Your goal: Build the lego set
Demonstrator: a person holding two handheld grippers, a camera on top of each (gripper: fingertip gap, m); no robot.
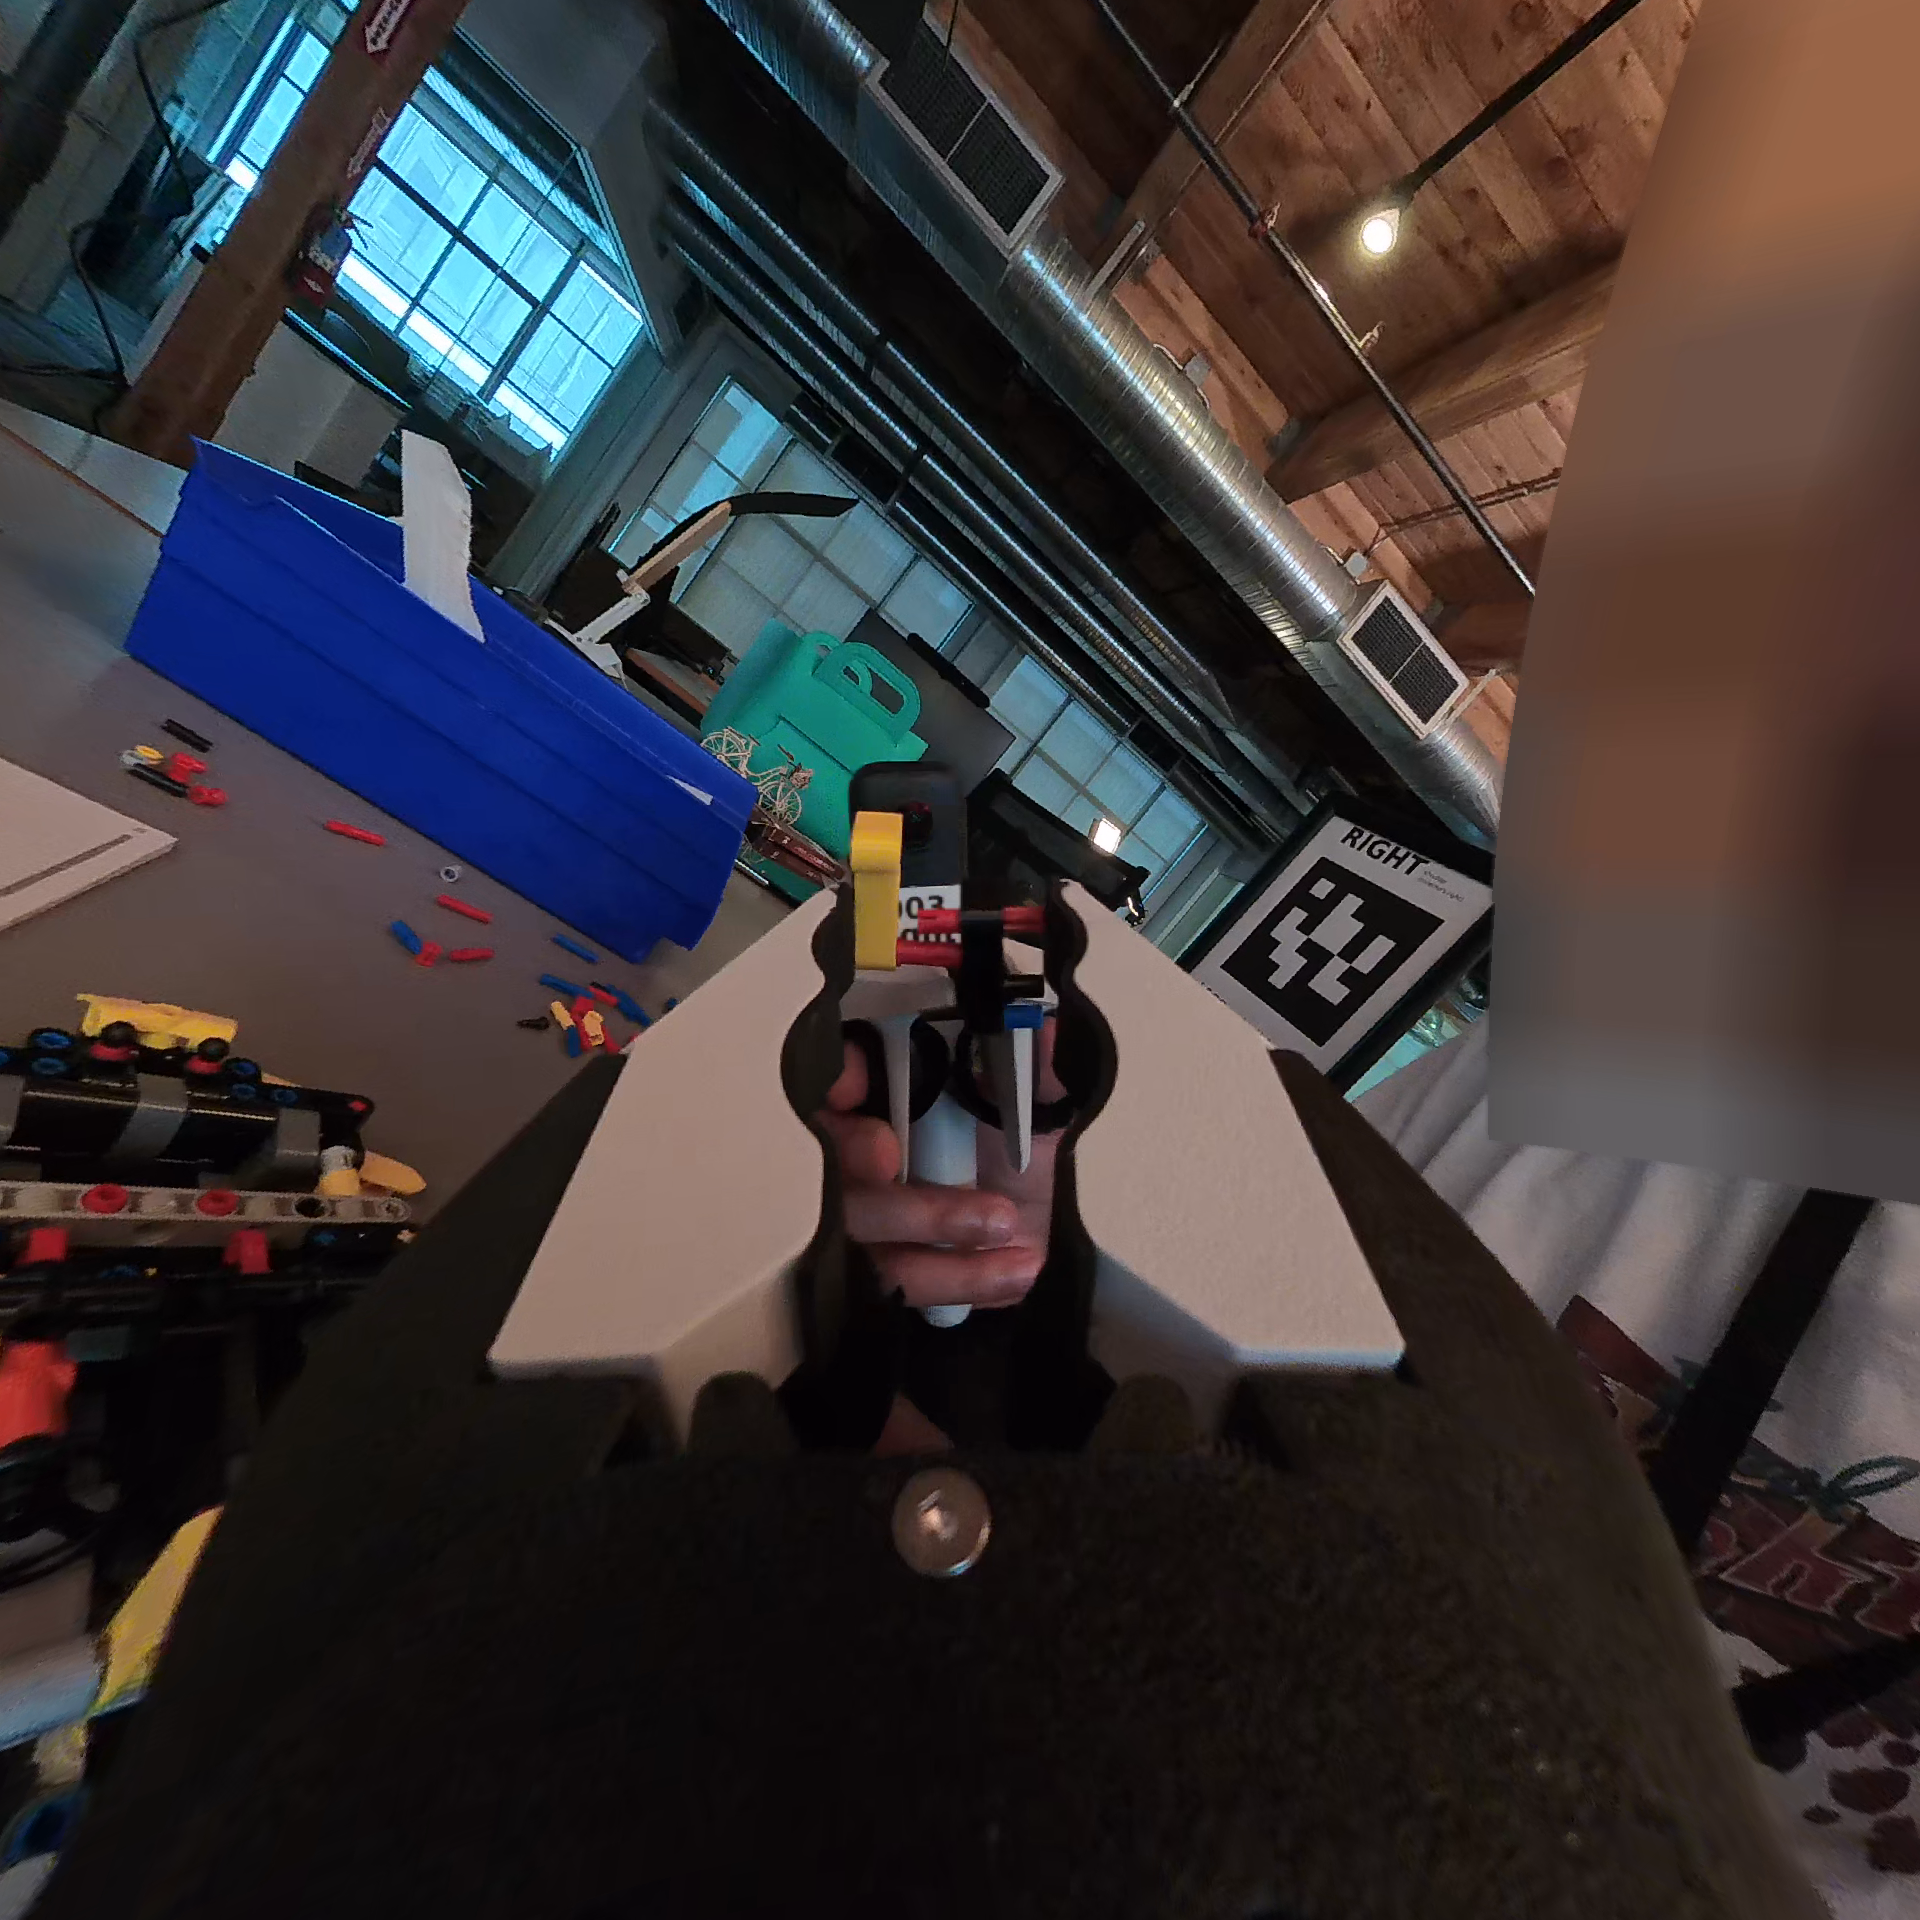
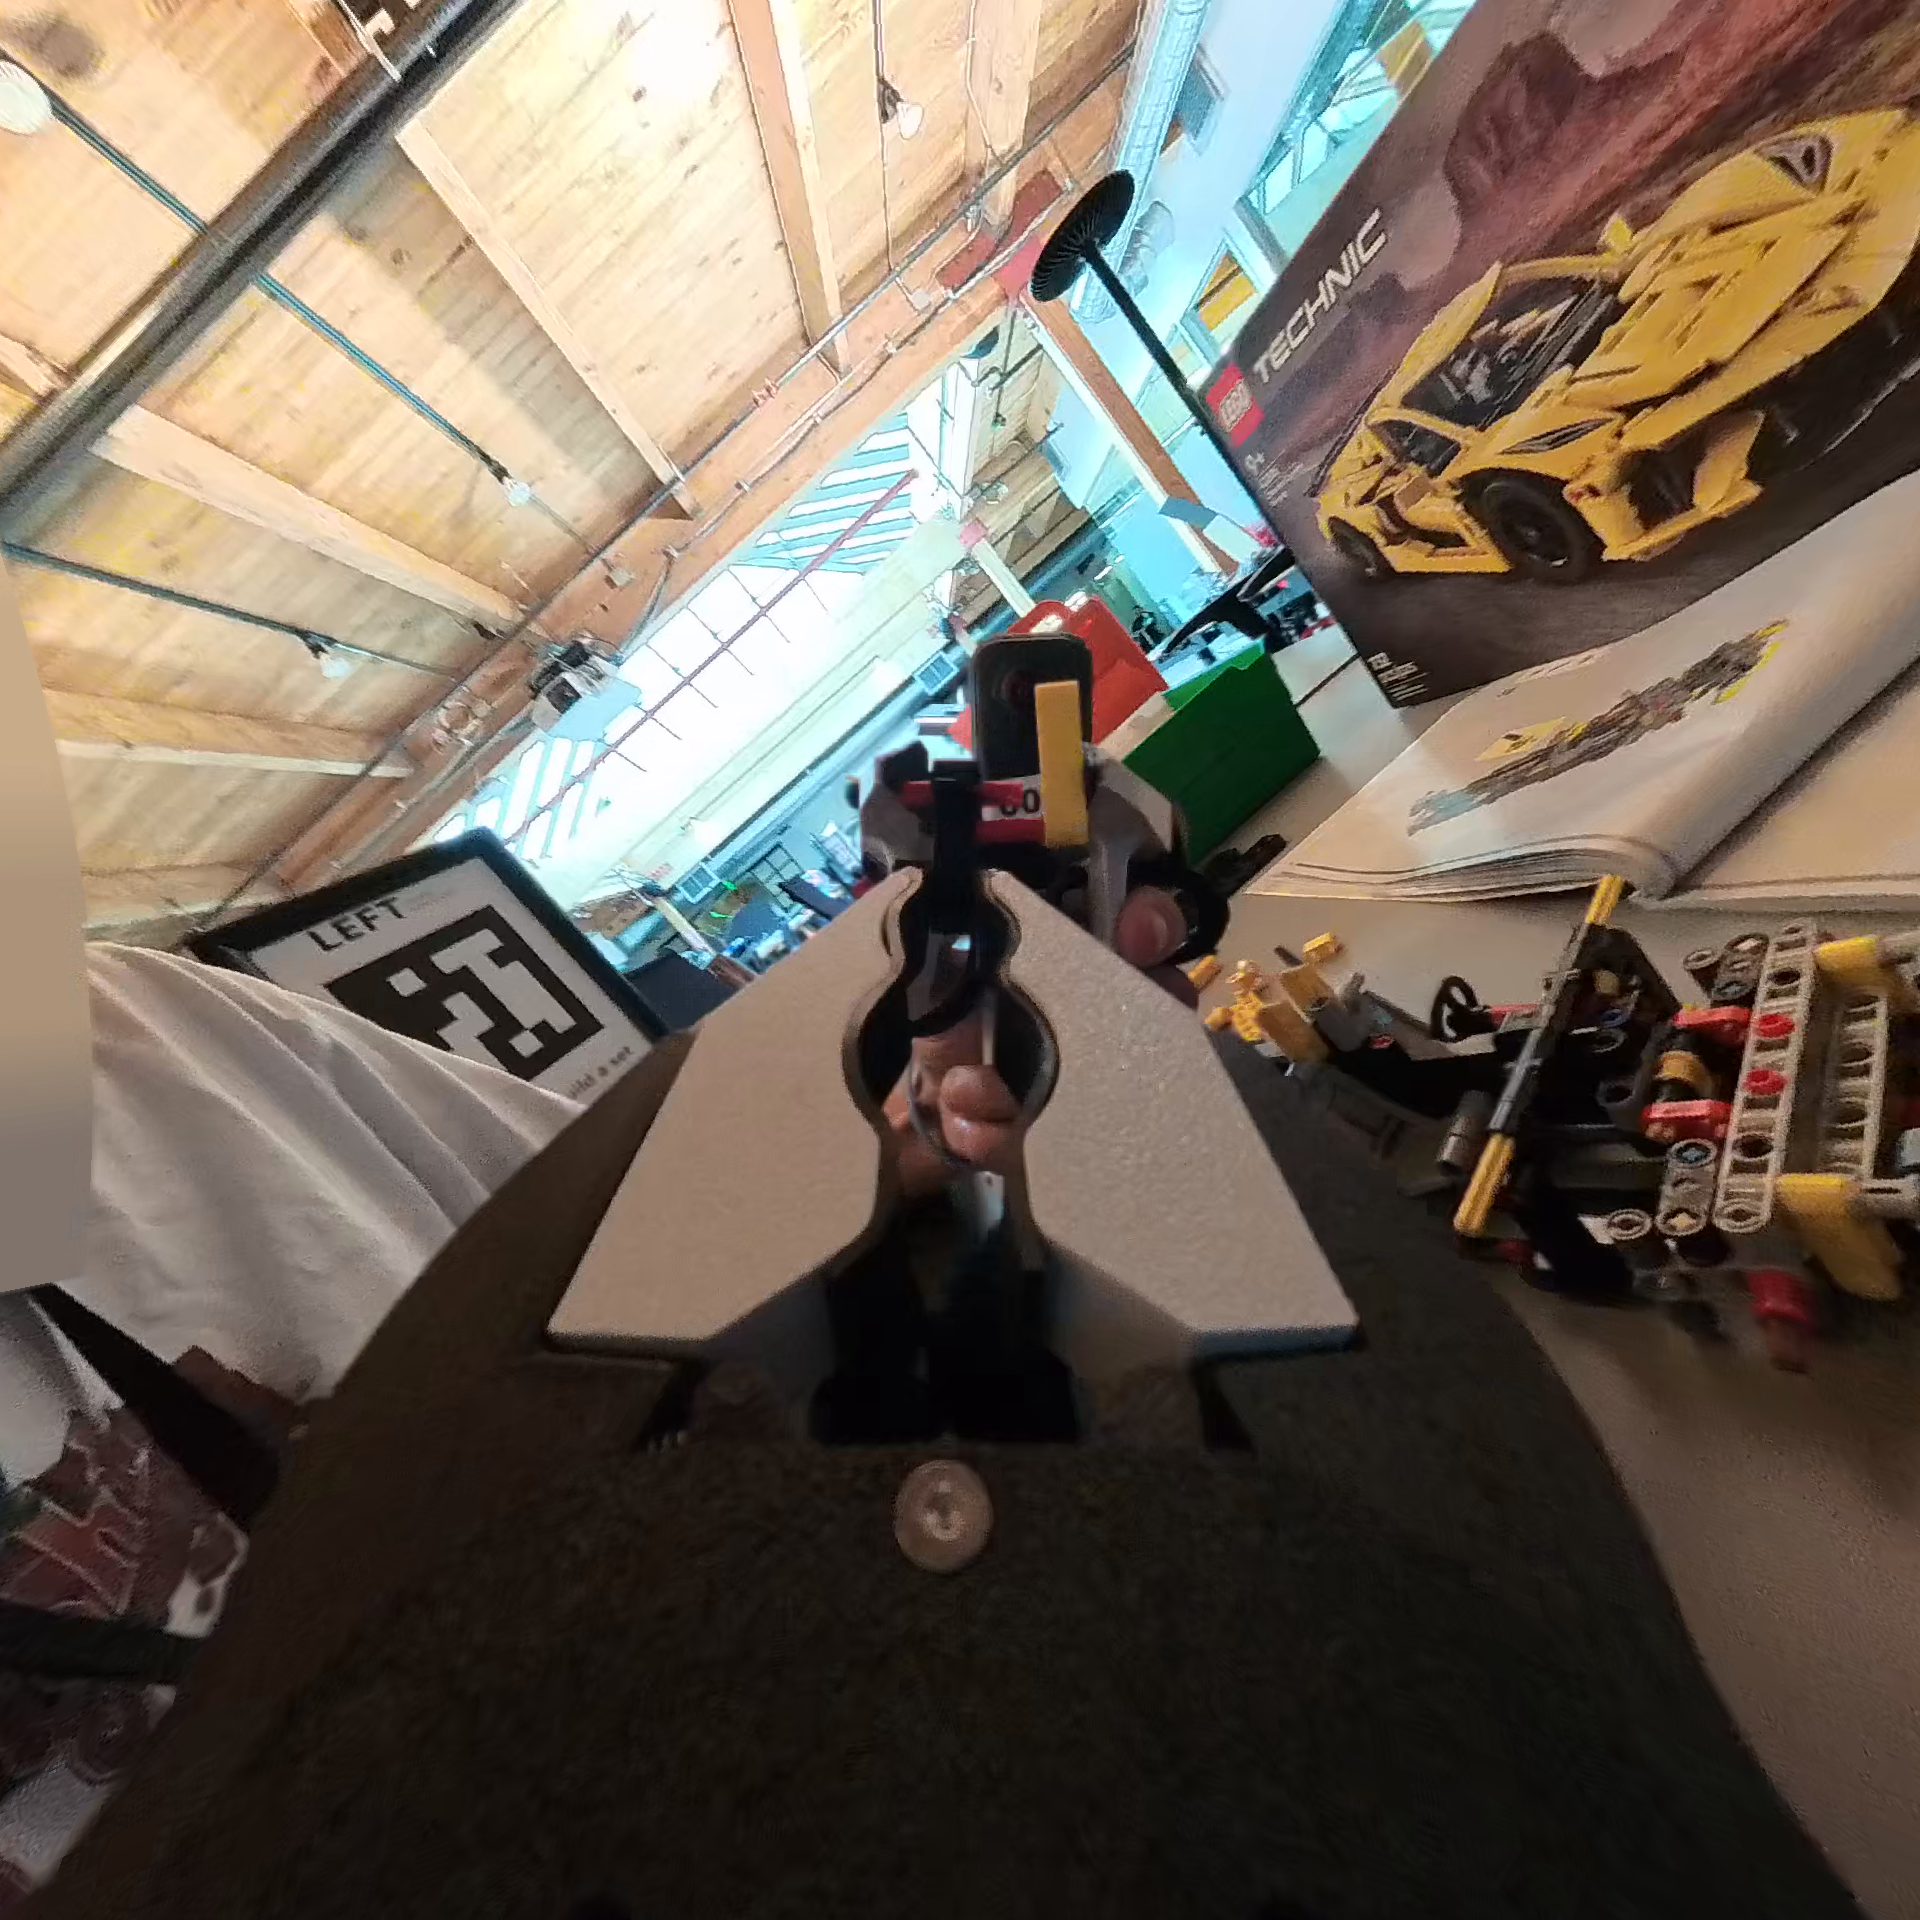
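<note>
My two grippers face each other in the air, above the table edge. My left gripper point(image 1: 948, 909) is closed around a small sub-assembly: a yellow piece point(image 1: 876, 894), red pins point(image 1: 1003, 920) and a black beam point(image 1: 979, 971). My right gripper point(image 2: 952, 883) is shut on the black beam point(image 2: 951, 821) from the opposite side; the yellow piece point(image 2: 1062, 769) shows just behind it. Each view shows the other gripper's camera and the hand holding it. The partly built car chassis point(image 1: 156, 1143) lies on the table; it also shows in the right wrist view point(image 2: 1714, 1091).
A blue bin point(image 1: 416, 675) stands behind scattered red, blue and black pins point(image 1: 468, 935). The set's box point(image 2: 1610, 364), an open instruction booklet point(image 2: 1558, 769), a green bin point(image 2: 1216, 758) and loose yellow parts point(image 2: 1278, 987) are on the table. The person's white shirt point(image 2: 260, 1143) is close by. Left and right tips are no more than a few centimetres apart.
</note>
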